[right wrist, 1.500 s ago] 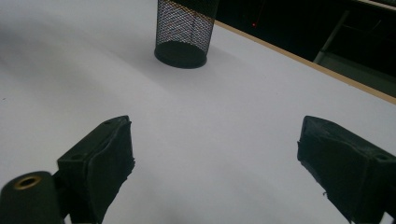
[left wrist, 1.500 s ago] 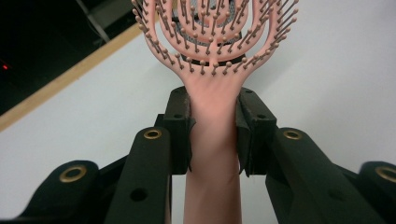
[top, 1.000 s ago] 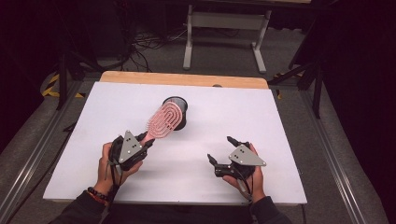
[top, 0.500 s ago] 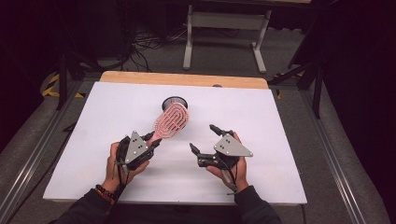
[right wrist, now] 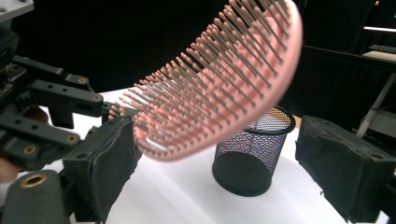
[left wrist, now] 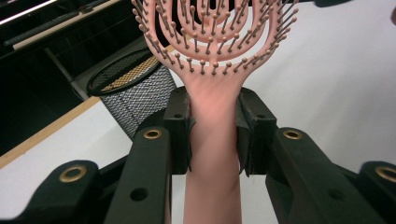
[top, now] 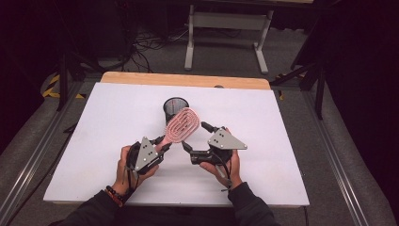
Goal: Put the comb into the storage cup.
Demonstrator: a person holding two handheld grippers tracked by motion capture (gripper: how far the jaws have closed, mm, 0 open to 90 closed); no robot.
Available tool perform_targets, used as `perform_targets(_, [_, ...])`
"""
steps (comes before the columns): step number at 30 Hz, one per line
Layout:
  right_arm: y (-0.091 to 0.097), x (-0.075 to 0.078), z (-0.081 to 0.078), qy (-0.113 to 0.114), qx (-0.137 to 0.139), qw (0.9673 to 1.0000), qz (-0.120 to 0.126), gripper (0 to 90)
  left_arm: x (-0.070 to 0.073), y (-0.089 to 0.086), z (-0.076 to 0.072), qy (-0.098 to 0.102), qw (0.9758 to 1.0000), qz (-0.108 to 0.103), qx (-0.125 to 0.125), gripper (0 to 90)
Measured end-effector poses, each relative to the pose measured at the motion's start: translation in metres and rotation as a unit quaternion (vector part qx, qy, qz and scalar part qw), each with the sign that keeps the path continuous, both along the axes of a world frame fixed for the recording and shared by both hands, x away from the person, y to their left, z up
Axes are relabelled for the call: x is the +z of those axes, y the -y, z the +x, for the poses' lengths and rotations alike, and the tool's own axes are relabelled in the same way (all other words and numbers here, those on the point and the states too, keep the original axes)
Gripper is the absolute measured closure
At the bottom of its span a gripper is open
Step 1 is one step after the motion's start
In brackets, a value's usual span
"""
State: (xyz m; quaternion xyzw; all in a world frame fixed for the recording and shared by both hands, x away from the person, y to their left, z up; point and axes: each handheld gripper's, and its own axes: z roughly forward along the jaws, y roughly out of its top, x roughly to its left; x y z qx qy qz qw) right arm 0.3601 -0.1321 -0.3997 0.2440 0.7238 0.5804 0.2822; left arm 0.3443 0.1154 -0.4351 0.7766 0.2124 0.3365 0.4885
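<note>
Your left gripper [top: 162,143] is clamped on the handle of the pink hairbrush [top: 181,125], both pads squeezing the neck just below the head; the left gripper view shows that grip squarely [left wrist: 214,128]. The brush is off the table, held above the white board [top: 282,155], its head tilted up and away toward the far side, bristles facing your right gripper. It sits just on the near side of the black mesh cup [top: 175,107], which stands upright near the middle of the board.

Your right gripper [top: 195,136] stands wide open, nothing pressed between its pads. In the right gripper view the brush head [right wrist: 219,74] hangs between and above those open jaws, untouched.

Judging by its look, the brush is light moulded plastic: a stiff handle, but an open looped head that may flex if pinched hard. The bristles are thin, ball-tipped and springy, so they give no firm seat and can slide under a pad. The smooth handle could twist in a loose grip, since the head outweighs it. If you take it with the right gripper, close on the solid rim at the edges of the head, or on the free handle end, not across the bristles.

Count: one hairbrush, one mesh cup, two grippers, one board.
</note>
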Motion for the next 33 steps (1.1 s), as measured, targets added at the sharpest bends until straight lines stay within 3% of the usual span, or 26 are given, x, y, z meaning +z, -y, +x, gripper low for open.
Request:
perform_targets(8, [-0.004,0.002,0.005,-0.019,0.007,0.9995,0.026,13.5,-0.005,0.009,-0.004,0.007,0.9999,0.001,-0.011,69.3])
perform_targets(11, [-0.006,0.001,0.005,-0.027,0.012,0.9990,0.034,16.2,-0.007,0.013,-0.003,0.005,0.9998,0.013,-0.016,69.3])
perform_targets(13, [-0.009,0.001,0.003,-0.030,0.014,0.9984,0.046,22.4,-0.010,0.018,-0.003,0.001,0.9997,0.017,-0.018,69.4])
perform_targets(15, [-0.008,0.002,0.002,-0.033,0.011,0.9975,0.062,35.2,-0.011,0.018,-0.002,-0.001,0.9997,0.016,-0.018,69.4])
perform_targets(16, [-0.008,0.002,0.002,-0.033,0.011,0.9975,0.062,35.2,-0.011,0.018,-0.002,-0.001,0.9997,0.016,-0.018,69.4])
perform_targets(17, [-0.004,0.002,0.001,-0.045,0.005,0.9946,0.093,49.7,-0.012,0.019,-0.001,-0.008,0.9996,0.019,-0.021,69.4])
perform_targets(18, [-0.004,0.002,0.000,-0.048,0.001,0.9940,0.098,51.1,-0.012,0.019,-0.001,-0.008,0.9996,0.019,-0.021,69.4])
perform_targets(23, [-0.007,0.002,-0.004,-0.043,0.005,0.9940,0.100,57.7,-0.018,0.021,0.001,-0.012,0.9995,0.025,-0.017,69.4])
perform_targets(26, [-0.010,0.002,-0.007,-0.044,0.021,0.9938,0.100,61.7,-0.019,0.022,0.002,-0.012,0.9993,0.031,-0.019,69.3])
perform_targets(28, [-0.012,0.004,-0.012,-0.041,0.040,0.9935,0.098,62.7,-0.018,0.021,0.003,-0.013,0.9992,0.029,-0.024,68.9])
perform_targets(33, [-0.013,0.007,-0.014,-0.034,0.043,0.9938,0.096,62.8,-0.017,0.019,0.002,-0.005,0.9994,0.024,-0.026,65.9])
